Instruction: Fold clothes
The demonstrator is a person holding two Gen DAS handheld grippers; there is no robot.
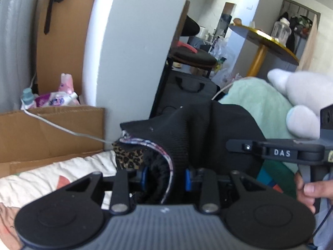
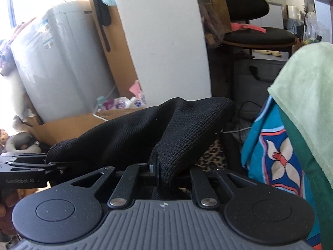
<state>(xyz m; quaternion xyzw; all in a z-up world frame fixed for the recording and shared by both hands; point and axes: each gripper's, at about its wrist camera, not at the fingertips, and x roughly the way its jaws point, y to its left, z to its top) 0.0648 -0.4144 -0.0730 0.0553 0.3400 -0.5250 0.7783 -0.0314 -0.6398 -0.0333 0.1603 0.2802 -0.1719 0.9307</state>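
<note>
Left gripper (image 1: pixel 166 179) spread partway, blue pads either side of a black garment (image 1: pixel 199 129), grip unclear. Right gripper (image 2: pixel 164 173) pinched on the same cloth, which bunches up toward 12 o'clock, held clear of the bedding (image 1: pixel 52 177). Leopard-print lining (image 1: pixel 129 156) at 10 o'clock. Green towel (image 2: pixel 308 79) at 2 o'clock. Cardboard box (image 1: pixel 52 129) and white pillar (image 2: pixel 164 41) beyond.

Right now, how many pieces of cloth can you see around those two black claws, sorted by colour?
Black knit garment: 1
Leopard-print cloth: 1
Mint-green fleece blanket: 1
Blue floral-patterned fabric: 1
White printed bedsheet: 1
Total: 5
</note>
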